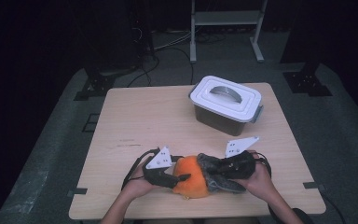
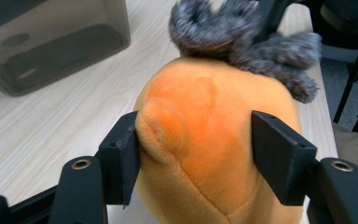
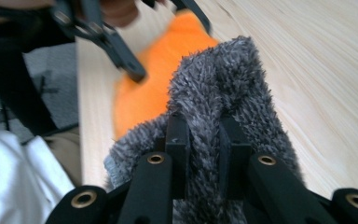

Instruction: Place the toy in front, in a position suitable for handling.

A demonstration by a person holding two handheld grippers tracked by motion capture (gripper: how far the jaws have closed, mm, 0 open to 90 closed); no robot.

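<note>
An orange plush toy (image 1: 192, 179) with a tuft of shaggy grey fur (image 1: 216, 176) lies at the near edge of a light wooden table (image 1: 140, 116), pinned between two hand-held tongs. The body is round and smooth, stitched with a seam down its side and a small raised bump; the fur sprouts from one end in thick, curling tufts. The left gripper (image 2: 193, 154) clasps the orange body, its two black pads pressed against opposite flanks. The right gripper (image 3: 204, 149) has clamped down tightly on a fold of the grey fur, the jaws nearly meeting. A person's hands (image 1: 137, 186) grip both tools from the near side. Well beyond the tongs, on the far side of the table, stands a smoky translucent storage box (image 1: 221, 119) under a white handled lid (image 1: 225, 98).
</note>
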